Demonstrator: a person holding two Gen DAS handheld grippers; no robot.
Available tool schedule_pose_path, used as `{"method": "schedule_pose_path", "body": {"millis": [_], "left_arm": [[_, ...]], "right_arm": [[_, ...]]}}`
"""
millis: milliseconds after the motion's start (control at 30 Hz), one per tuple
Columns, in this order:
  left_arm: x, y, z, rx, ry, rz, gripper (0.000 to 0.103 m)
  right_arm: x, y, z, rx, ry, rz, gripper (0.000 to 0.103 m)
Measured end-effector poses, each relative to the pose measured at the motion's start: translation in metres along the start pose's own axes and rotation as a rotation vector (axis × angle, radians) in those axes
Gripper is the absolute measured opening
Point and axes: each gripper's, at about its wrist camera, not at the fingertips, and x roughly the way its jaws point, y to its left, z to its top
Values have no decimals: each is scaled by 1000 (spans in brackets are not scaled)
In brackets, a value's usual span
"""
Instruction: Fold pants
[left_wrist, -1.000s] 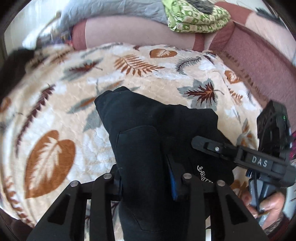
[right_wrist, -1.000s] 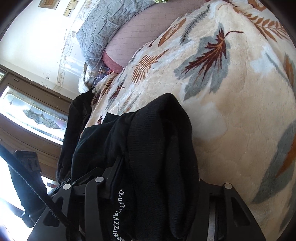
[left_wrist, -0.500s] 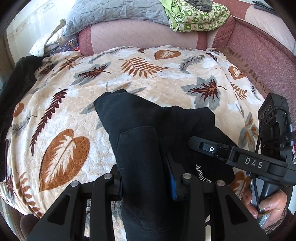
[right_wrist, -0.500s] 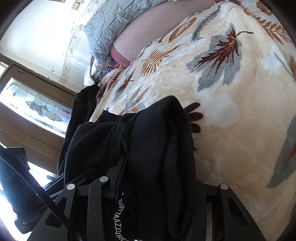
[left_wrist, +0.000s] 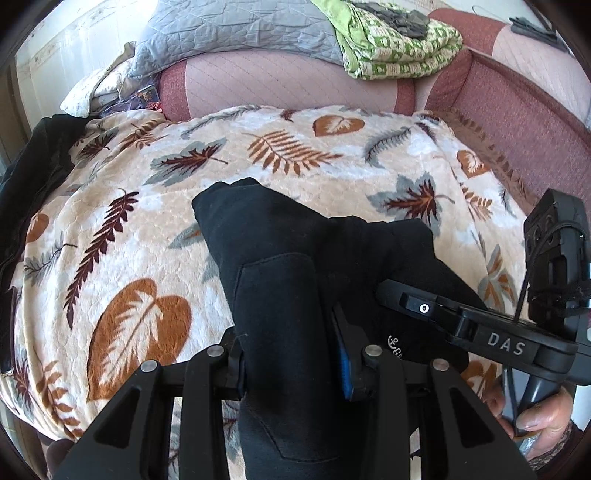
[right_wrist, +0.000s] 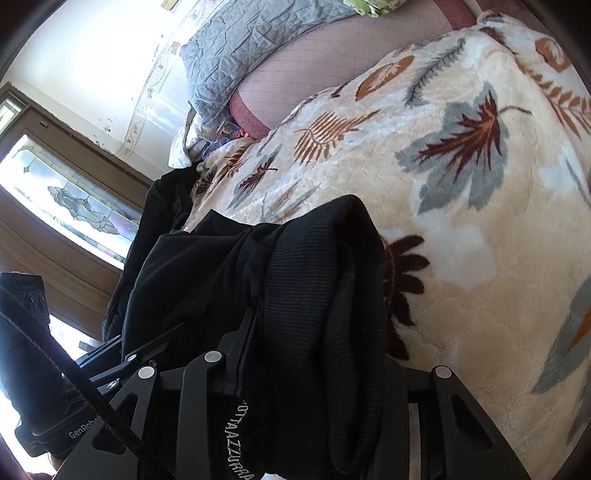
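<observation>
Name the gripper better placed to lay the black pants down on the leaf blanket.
Left gripper: it grips the black pants facing open leaf blanket; the right gripper holds the bunched waistband sideways.

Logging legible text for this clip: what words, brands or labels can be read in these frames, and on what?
"DAS": white letters on the right gripper body, seen from the left wrist.
"GenRob...": cut off, on the left gripper body, seen from the right wrist.
"...OTTAAZZURRA": white print on the black pants, start hidden.
White print on the pants in the left wrist view: mostly hidden, unreadable.
</observation>
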Motion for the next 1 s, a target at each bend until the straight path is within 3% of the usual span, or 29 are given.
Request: {"method": "schedule_pose_path", "body": {"millis": [200, 467, 767, 1000], "left_arm": [[3, 16, 28, -23, -33, -48, 34], [29, 26, 81, 0, -102, -28, 34], [85, 32, 130, -9, -78, -20, 34], [130, 40, 147, -43, -20, -15, 34]], "right_arm": [[-4, 29, 35, -105, 1, -52, 39], [13, 43, 92, -140, -29, -78, 38], [55, 16, 149, -75, -68, -93, 38], [88, -8, 173, -35, -53, -112, 38]]}}
